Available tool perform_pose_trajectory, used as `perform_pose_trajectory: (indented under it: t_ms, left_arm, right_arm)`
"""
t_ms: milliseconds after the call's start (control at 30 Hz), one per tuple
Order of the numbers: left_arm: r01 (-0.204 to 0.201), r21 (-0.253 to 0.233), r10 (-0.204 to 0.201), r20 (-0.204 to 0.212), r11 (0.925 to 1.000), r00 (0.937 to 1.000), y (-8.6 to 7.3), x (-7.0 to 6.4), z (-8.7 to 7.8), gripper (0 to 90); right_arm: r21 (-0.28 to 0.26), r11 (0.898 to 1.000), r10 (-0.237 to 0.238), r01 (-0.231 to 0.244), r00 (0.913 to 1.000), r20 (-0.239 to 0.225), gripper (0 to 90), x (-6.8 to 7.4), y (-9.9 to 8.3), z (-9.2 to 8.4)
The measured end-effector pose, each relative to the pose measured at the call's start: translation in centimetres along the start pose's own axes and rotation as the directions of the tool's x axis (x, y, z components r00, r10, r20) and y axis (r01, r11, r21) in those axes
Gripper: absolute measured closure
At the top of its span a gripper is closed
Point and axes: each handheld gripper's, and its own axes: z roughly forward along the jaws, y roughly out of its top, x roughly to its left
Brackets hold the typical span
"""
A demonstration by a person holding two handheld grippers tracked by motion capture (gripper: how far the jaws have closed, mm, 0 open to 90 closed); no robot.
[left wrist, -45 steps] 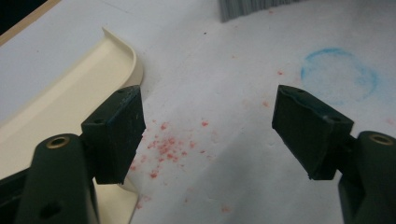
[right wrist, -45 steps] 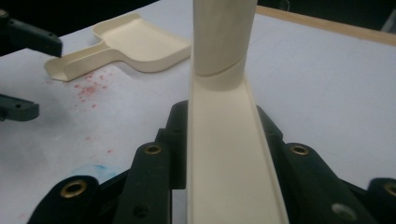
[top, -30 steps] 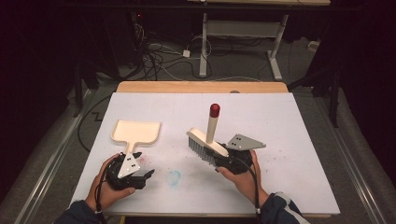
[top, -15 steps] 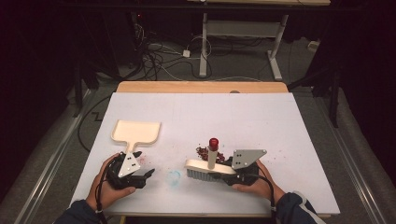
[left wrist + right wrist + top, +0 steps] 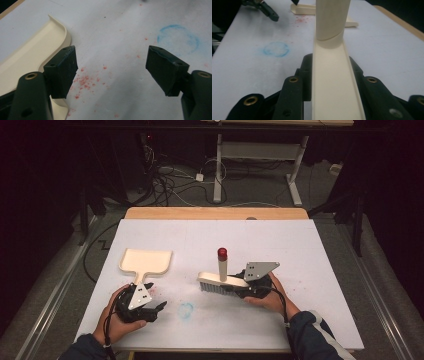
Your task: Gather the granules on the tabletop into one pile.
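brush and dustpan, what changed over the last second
The right gripper, shut on the brush, carried it nearer the person and down onto the table; the dark crumbs seen midway are now out of sight. The dustpan and the open left gripper stayed put.

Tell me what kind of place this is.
Probably a lab or workshop recording station: a white-covered table, loose cables on the floor, a metal desk frame behind. A brush and dustpan are the props.
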Motion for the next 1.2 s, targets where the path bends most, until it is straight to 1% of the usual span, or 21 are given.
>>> perform_pose_trajectory:
  t_ms: [67,100,167,200,233,300,367,433,467,500,567,633,700,767,833,900,933,1000,1033,1100,1200]
  left_arm:
    - [-0.001,0.002,0.001,-0.002,1.0000,1.0000,0.0,0.0,0.0,24.4]
    - [0.001,0.001,-0.001,-0.001,1.0000,1.0000,0.0,0.1,-0.1,24.4]
    - [0.006,-0.003,-0.006,-0.003,1.0000,1.0000,0.0,0.1,-0.1,24.4]
    - [0.007,-0.005,-0.007,-0.003,1.0000,1.0000,-0.1,0.1,-0.1,24.5]
    - [0.008,-0.004,-0.008,-0.003,1.0000,1.0000,-0.1,0.1,0.0,24.4]
    - [0.006,0.001,-0.006,-0.002,1.0000,1.0000,-0.1,0.2,0.0,24.4]
    - [0.010,0.000,-0.010,-0.001,0.9999,0.9999,0.0,0.2,0.1,24.4]
    - [0.008,0.005,-0.008,0.001,1.0000,1.0000,0.0,0.2,0.2,24.4]
    - [0.010,0.003,-0.010,0.003,0.9999,0.9999,0.0,0.2,0.2,24.5]
    - [0.002,-0.002,-0.002,0.000,1.0000,1.0000,0.0,0.3,0.3,24.4]
    - [0.001,0.001,-0.001,0.002,1.0000,1.0000,0.0,0.3,0.3,24.4]
    - [0.000,0.006,0.000,0.004,1.0000,1.0000,0.0,0.3,0.3,24.4]
    - [0.000,0.007,0.000,0.005,1.0000,1.0000,-0.1,0.4,0.4,24.4]
    - [0.000,0.008,0.000,0.005,1.0000,1.0000,-0.1,0.3,0.4,24.4]
    - [-0.002,0.008,0.002,0.005,1.0000,1.0000,-0.1,0.3,0.3,24.4]
    - [0.000,0.007,0.000,0.003,1.0000,1.0000,-0.1,0.3,0.3,24.4]
    - [0.000,0.008,0.000,0.002,1.0000,1.0000,-0.1,0.3,0.2,24.4]
    - [0.000,0.008,0.000,0.001,1.0000,1.0000,-0.1,0.3,0.2,24.4]
    - [-0.002,0.007,0.002,0.001,1.0000,1.0000,0.0,0.3,0.2,24.4]
    - [-0.004,0.006,0.004,0.002,1.0000,1.0000,0.0,0.2,0.2,24.4]
    - [-0.005,0.006,0.005,0.002,1.0000,1.0000,0.0,0.2,0.2,24.4]
  right_arm:
    - [-0.032,0.999,0.013,-0.013,0.9999,0.005,67.7,-0.3,0.4,-0.3]
    - [-0.039,0.999,0.019,-0.018,0.9996,0.023,67.7,-0.5,0.6,-0.4]
    - [-0.065,0.998,0.025,-0.022,0.9991,0.034,67.7,-0.9,0.9,-0.7]
    - [-0.073,0.997,0.037,-0.032,0.9977,0.058,67.7,-1.2,1.1,-0.7]
    - [-0.076,0.997,0.039,-0.033,0.9965,0.074,67.7,-1.5,1.2,-0.7]
    - [-0.082,0.995,0.057,-0.048,0.9922,0.111,67.7,-2.3,1.3,-0.6]
    - [-0.081,0.995,0.070,-0.059,0.9877,0.140,67.7,-3.1,1.3,-0.2]
    - [-0.068,0.996,0.074,-0.064,0.9834,0.166,67.8,-3.8,1.2,0.4]
    - [-0.055,0.997,0.071,-0.061,0.9805,0.183,67.8,-4.2,1.1,0.9]
    - [-0.041,0.998,0.064,-0.056,0.9778,0.199,67.7,-4.4,0.9,1.3]
    - [-0.019,0.998,0.064,-0.062,0.9758,0.209,67.7,-4.8,0.5,1.9]
    - [0.003,0.998,0.067,-0.069,0.9782,0.197,67.8,-5.0,0.0,2.6]
    - [-0.002,0.998,0.068,-0.069,0.9826,0.173,67.8,-5.0,-0.2,2.7]
    - [-0.002,0.998,0.057,-0.058,0.9875,0.147,67.8,-4.7,-0.1,2.6]
    - [0.000,1.000,0.028,-0.028,0.9933,0.112,67.8,-4.1,-0.2,2.4]
    - [0.008,1.000,0.002,-0.003,0.9964,0.084,67.7,-3.5,-0.4,2.2]
    - [0.011,1.000,-0.012,0.011,0.9966,0.081,67.7,-3.1,-0.4,2.0]
    - [0.017,1.000,-0.027,0.026,0.9965,0.079,67.7,-2.8,-0.5,1.7]
    - [0.019,0.999,-0.035,0.034,0.9953,0.090,67.7,-2.6,-0.5,1.4]
    - [0.008,0.999,-0.034,0.034,0.9957,0.086,67.7,-2.5,-0.6,1.0]
    - [-0.009,1.000,-0.027,0.028,0.9913,0.129,67.8,-2.4,-0.5,0.4]
